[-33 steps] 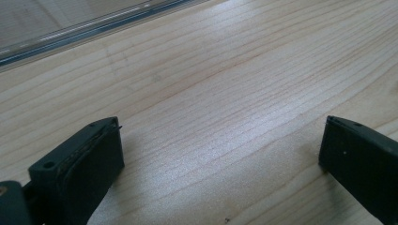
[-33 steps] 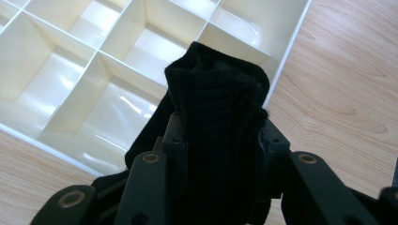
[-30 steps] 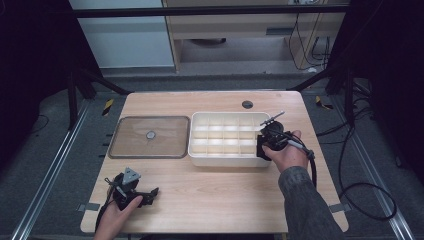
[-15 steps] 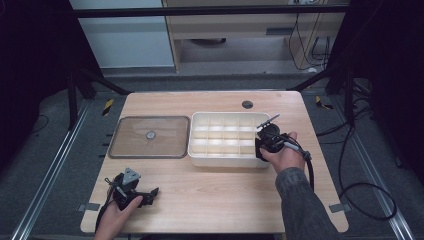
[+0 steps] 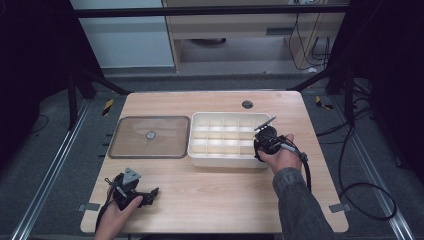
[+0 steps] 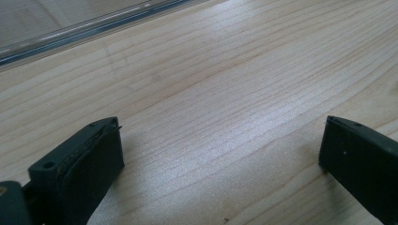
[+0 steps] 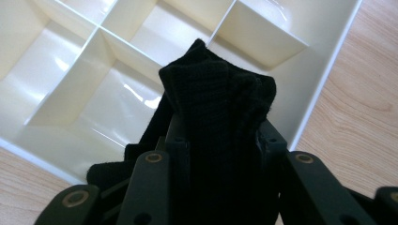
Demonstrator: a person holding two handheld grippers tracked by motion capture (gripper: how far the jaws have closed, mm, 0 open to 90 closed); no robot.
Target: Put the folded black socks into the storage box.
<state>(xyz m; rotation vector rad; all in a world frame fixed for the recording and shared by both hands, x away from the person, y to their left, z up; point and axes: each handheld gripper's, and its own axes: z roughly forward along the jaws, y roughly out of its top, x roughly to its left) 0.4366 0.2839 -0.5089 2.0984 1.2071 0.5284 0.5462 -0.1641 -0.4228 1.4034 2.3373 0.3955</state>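
Tool [image 7: 218,136] clamps bunched black cloth [image 7: 218,93]; cream divided tray [image 7: 324,79] beneath on wooden table [image 7: 361,117].

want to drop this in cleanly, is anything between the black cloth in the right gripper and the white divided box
Nothing visible. The right gripper holds the black cloth over the open compartments of the white divided box, whose clear lid lies beside it on the table.

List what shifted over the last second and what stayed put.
The right gripper, shut on a black cloth, edged slightly left and toward the person over the divided tray's right end. The left gripper stayed open near the table's front edge; the clear lid stayed put.
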